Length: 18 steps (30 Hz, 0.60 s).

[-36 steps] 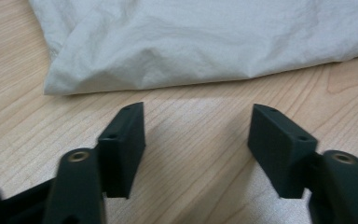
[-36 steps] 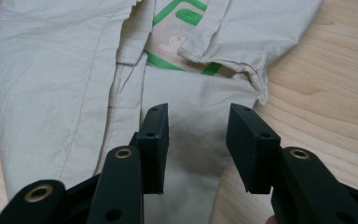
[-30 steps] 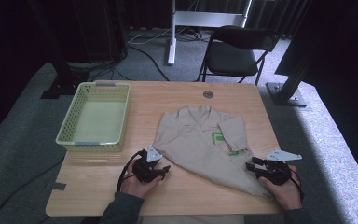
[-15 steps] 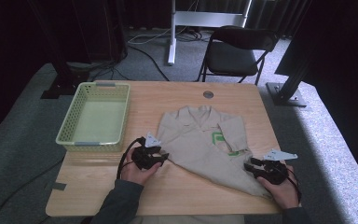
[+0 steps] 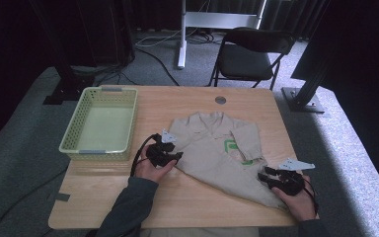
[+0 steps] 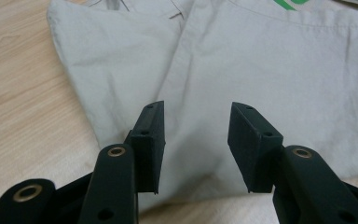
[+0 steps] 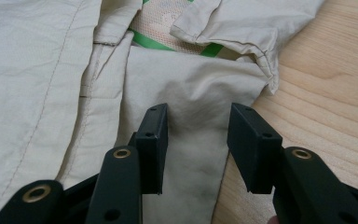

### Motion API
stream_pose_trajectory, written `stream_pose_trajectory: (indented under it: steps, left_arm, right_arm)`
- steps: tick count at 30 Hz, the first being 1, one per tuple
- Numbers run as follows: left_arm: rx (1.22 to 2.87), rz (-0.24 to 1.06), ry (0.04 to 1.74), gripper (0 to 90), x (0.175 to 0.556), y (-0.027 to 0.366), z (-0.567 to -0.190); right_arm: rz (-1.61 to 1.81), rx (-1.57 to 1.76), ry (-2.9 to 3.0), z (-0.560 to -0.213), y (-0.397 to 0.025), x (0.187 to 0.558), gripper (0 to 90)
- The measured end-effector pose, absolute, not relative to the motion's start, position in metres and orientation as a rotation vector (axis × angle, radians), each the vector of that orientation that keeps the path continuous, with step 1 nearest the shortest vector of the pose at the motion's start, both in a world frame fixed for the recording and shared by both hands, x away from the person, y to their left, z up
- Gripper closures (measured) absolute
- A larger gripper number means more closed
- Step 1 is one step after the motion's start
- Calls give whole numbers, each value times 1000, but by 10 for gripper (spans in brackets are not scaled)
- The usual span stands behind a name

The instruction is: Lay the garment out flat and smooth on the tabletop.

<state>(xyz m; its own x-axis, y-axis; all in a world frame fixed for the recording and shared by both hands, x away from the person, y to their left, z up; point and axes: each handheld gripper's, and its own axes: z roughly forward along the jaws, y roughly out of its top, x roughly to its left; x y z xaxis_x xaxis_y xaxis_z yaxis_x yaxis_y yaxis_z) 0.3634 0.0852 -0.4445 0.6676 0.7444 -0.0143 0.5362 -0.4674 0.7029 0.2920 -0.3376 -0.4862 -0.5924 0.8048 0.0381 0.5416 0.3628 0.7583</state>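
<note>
High view showed the beige work shirt (image 5: 217, 153) lying flat on the counter (image 5: 187, 197), likely spread for folding; each tool, jaws apart, sat at a lower edge, left tool (image 5: 170, 157) at the hem corner, right tool (image 5: 270, 177) opposite. Since earlier, the left tool had advanced onto the cloth.

One camera is looking down from high up; two are riding low, very close, all seeing the shirt (image 5: 216, 150).

Looks like a lab or studio: dark curtains behind the wooden table (image 5: 197, 207), metal stands, folding chair (image 5: 249, 54), floor cables beyond the tongs.
</note>
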Motion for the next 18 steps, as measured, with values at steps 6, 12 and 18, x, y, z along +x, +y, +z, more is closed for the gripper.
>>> stream_pose_trajectory:
  steps: [6, 12, 18]
  left_arm:
    - [2211, 378, 984, 554, 377, 80, -445]
    - [2218, 367, 994, 550, 389, 74, -448]
    - [2230, 358, 998, 544, 398, 68, -447]
  right_arm:
    - [1078, 1177, 2283, -487, -337, 292, 581]
    - [1068, 1179, 2272, -487, -337, 291, 613]
    - [1058, 1175, 2269, -487, -336, 291, 624]
